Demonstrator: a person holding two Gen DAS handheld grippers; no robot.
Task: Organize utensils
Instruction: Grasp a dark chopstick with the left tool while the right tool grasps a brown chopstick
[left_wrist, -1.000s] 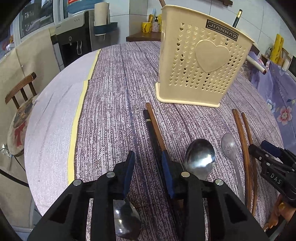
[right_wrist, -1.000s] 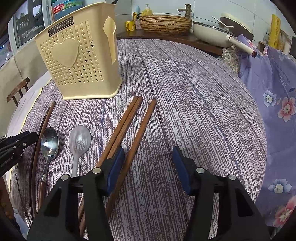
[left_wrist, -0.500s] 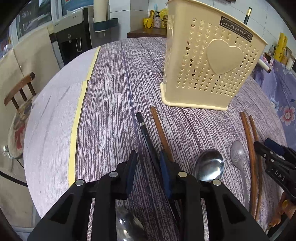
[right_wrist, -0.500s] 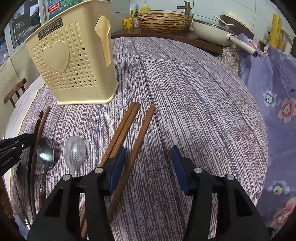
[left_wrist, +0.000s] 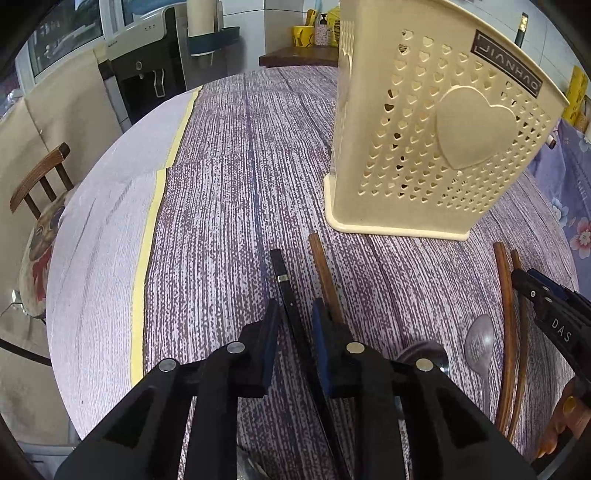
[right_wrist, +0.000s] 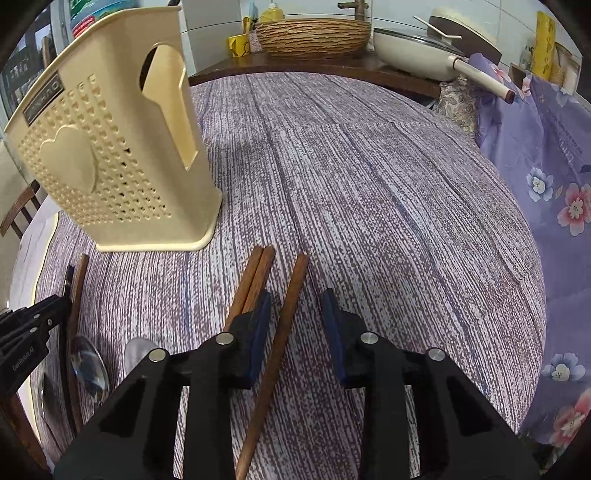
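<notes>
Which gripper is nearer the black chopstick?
Left. The left gripper straddles the black chopstick, which runs between its fingers. The right gripper sits across the spoons, around a lone brown chopstick.

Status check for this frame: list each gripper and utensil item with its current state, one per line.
left gripper: open, jaws straddling the black chopstick
right gripper: open, jaws straddling the single brown chopstick
black chopstick: flat on table
single brown chopstick: flat on table
utensil holder: upright
metal spoon: lying on table
</notes>
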